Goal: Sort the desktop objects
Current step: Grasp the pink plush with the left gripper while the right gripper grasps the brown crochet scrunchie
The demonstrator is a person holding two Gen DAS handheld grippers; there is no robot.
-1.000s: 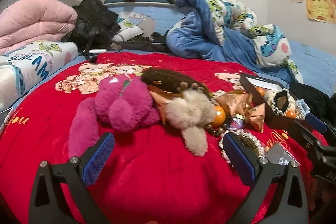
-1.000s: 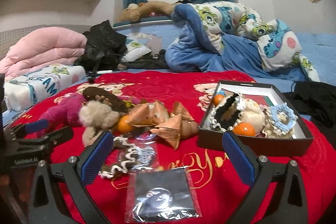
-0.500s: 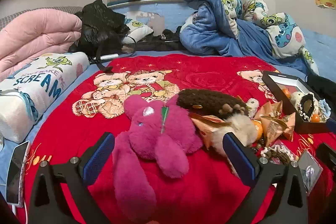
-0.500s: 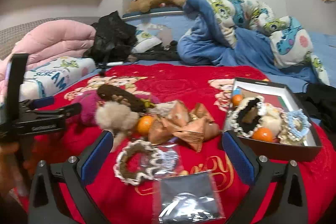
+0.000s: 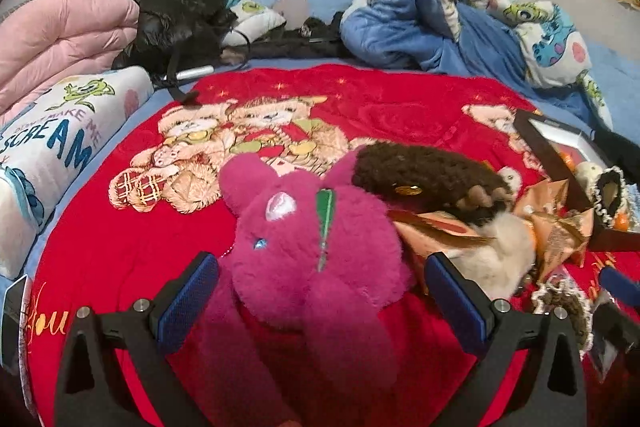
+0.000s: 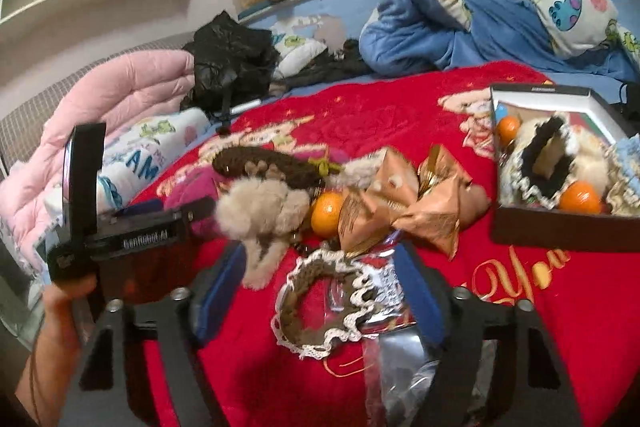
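A magenta plush toy (image 5: 316, 251) lies on the red blanket (image 5: 360, 99). My left gripper (image 5: 320, 291) is open, its blue pads on either side of the plush. My right gripper (image 6: 320, 291) is open around a brown scrunchie with white lace trim (image 6: 320, 303), which lies partly on a clear plastic packet (image 6: 404, 351). Next to it lie a beige fur pom-pom (image 6: 260, 215), an orange ball (image 6: 326, 215), gold foil packets (image 6: 400, 203) and a brown knitted piece (image 6: 268, 167). A dark box (image 6: 560, 227) at right holds scrunchies and orange balls.
A pink quilt (image 6: 120, 115) and a printed pillow (image 5: 52, 147) lie at the left. A black bag (image 5: 176, 11) and a blue blanket heap (image 5: 440, 11) lie behind. A phone (image 5: 12, 307) lies at the left edge. The left gripper (image 6: 132, 231) shows in the right wrist view.
My left gripper has swung left and moved in until its pads flank the magenta plush. My right gripper has moved forward and down over the brown lace scrunchie.
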